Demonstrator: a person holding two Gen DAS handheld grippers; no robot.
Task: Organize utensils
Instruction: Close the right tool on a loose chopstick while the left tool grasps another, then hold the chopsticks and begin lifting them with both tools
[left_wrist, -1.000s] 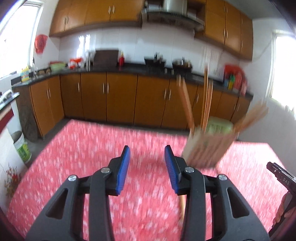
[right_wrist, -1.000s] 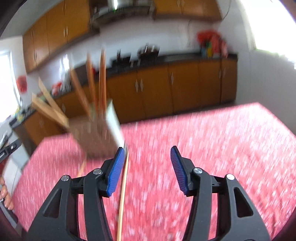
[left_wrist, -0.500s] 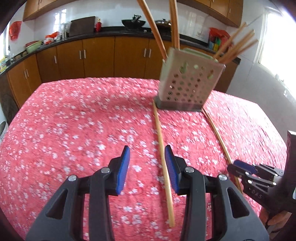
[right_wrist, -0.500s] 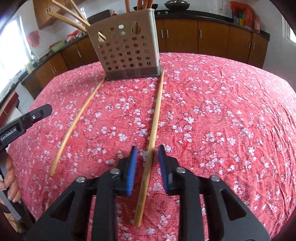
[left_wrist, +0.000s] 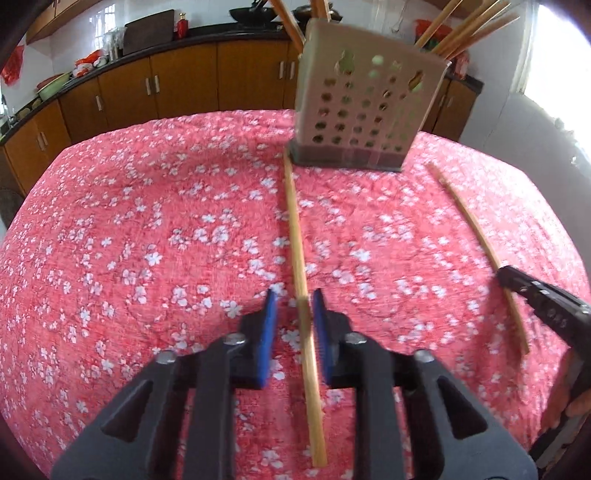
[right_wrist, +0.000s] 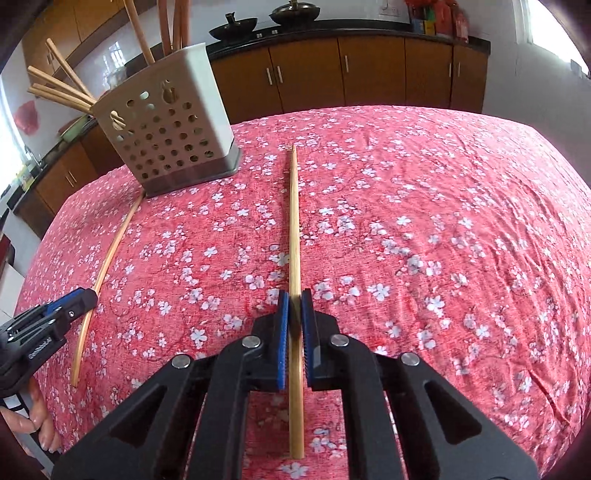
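Note:
Two wooden chopsticks lie on the red flowered tablecloth (left_wrist: 110, 240) in front of a beige perforated utensil holder (left_wrist: 362, 110) that has several chopsticks (left_wrist: 469, 22) standing in it. My left gripper (left_wrist: 293, 295) straddles the left chopstick (left_wrist: 295, 229). Its jaws are closing, and a gap still shows beside the left pad. My right gripper (right_wrist: 293, 295) has its blue pads pressed on the other chopstick (right_wrist: 293, 221), which still rests on the cloth. The right wrist view also shows the holder (right_wrist: 166, 129), the left chopstick (right_wrist: 114, 243) and the left gripper (right_wrist: 85, 295).
Kitchen cabinets (right_wrist: 369, 74) and a dark counter with pans run behind the table. A hand (right_wrist: 33, 417) holds the left gripper's handle. The right gripper's black tip (left_wrist: 517, 280) sits over the right chopstick (left_wrist: 476, 236). The cloth stretches wide to the right of the holder.
Both grippers sank toward the table and tilted down. The right jaws came together on their chopstick. The left jaws narrowed around theirs, which now lies between the pads.

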